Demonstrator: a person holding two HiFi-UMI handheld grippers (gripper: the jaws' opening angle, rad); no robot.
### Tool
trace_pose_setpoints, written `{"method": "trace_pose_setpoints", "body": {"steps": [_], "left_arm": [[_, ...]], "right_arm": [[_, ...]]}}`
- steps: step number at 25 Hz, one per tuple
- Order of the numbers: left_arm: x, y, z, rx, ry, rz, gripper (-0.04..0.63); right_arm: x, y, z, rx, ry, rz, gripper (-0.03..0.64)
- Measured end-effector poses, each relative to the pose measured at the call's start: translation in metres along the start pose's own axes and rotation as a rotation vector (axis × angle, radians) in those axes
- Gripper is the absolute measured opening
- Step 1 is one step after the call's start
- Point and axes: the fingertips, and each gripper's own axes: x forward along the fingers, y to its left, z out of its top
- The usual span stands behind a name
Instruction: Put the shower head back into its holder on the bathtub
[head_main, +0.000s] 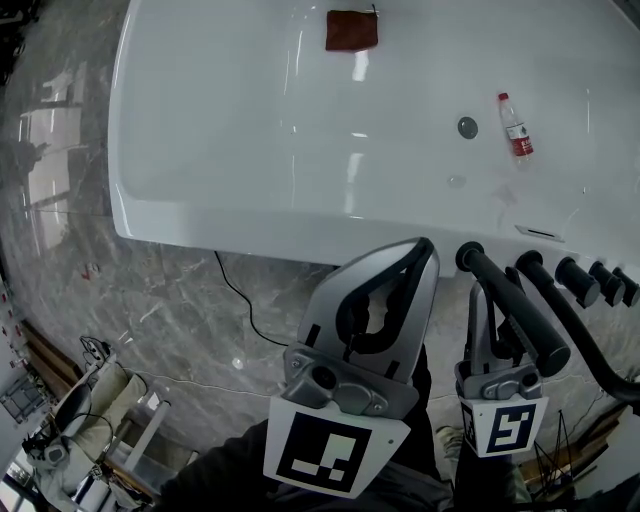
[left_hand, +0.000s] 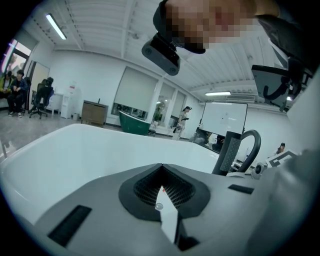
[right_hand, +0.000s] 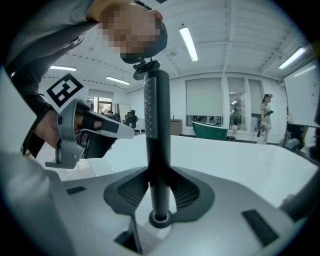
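Observation:
My right gripper (head_main: 487, 292) is shut on the black shower head (head_main: 512, 308), a textured rod that slants above the tub's near rim. In the right gripper view the shower head (right_hand: 157, 125) stands upright, clamped between the jaws of that gripper (right_hand: 159, 192). Its black hose (head_main: 590, 350) trails off to the right. A row of black fittings (head_main: 582, 281) sits on the rim of the white bathtub (head_main: 200, 225); I cannot tell which is the holder. My left gripper (head_main: 424, 250) hovers left of the rod, shut on nothing (left_hand: 162, 189).
Inside the tub lie a red cloth (head_main: 351, 30), a plastic bottle (head_main: 516, 127) and the drain (head_main: 467, 127). A black cable (head_main: 240, 300) runs over the marble floor in front of the tub. Clutter stands at the lower left (head_main: 90, 420).

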Motion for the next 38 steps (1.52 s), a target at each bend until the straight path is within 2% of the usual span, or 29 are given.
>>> {"method": "trace_pose_setpoints", "body": {"steps": [12, 19, 25, 30, 35, 38], "left_arm": [[-0.004, 0.001, -0.002, -0.003, -0.003, 0.005, 0.003], [-0.004, 0.003, -0.002, -0.012, -0.009, 0.01, 0.003], [-0.008, 0.004, -0.004, -0.012, -0.004, 0.012, 0.003], [-0.011, 0.008, -0.006, -0.003, 0.005, 0.012, 0.003], [-0.013, 0.006, -0.01, 0.028, 0.021, 0.003, 0.003], [-0.016, 0.005, -0.012, 0.04, 0.036, 0.002, 0.003]], "right_arm": [[-0.003, -0.013, -0.004, 0.04, -0.001, -0.059, 0.141], [-0.011, -0.007, -0.009, 0.063, 0.003, -0.002, 0.141], [-0.001, -0.006, -0.025, 0.024, 0.059, -0.006, 0.141], [0.003, -0.001, -0.025, 0.019, 0.062, -0.007, 0.141], [0.005, 0.002, -0.029, 0.069, 0.075, 0.005, 0.143], [0.005, 0.006, -0.031, 0.083, 0.078, 0.006, 0.167]]}}
